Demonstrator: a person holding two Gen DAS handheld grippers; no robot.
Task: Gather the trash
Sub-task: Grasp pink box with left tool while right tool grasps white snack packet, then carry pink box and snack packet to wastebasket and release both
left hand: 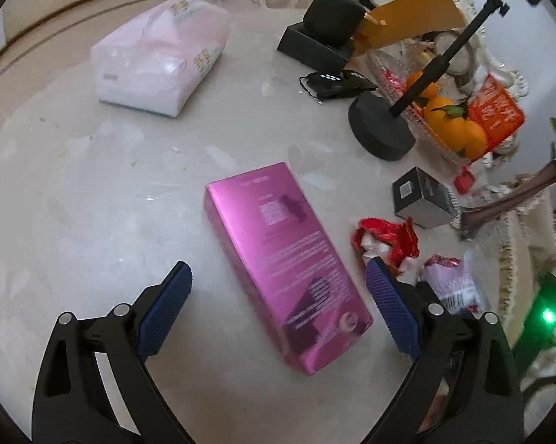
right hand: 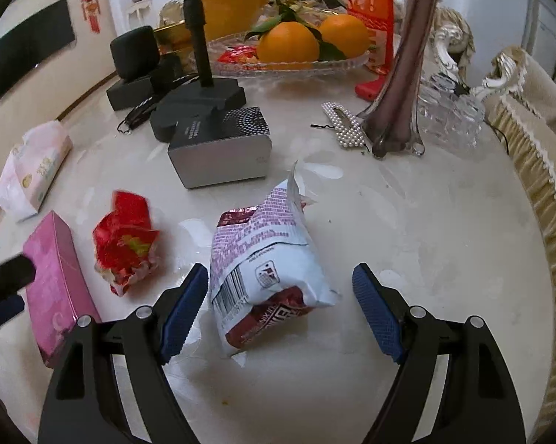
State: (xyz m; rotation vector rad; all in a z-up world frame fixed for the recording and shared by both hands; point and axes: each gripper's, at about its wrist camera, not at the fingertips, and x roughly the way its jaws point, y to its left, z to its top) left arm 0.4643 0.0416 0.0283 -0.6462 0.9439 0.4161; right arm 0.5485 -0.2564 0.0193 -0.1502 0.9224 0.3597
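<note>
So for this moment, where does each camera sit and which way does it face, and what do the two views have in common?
Left wrist: on the left gripper, angled down at the glossy pink carton on the marble table; its open blue-padded fingers show.
Right wrist: on the right gripper, angled down at the torn white-and-maroon snack bag; its open fingers show.
Shared: carton, snack bag, crumpled red wrapper.
</note>
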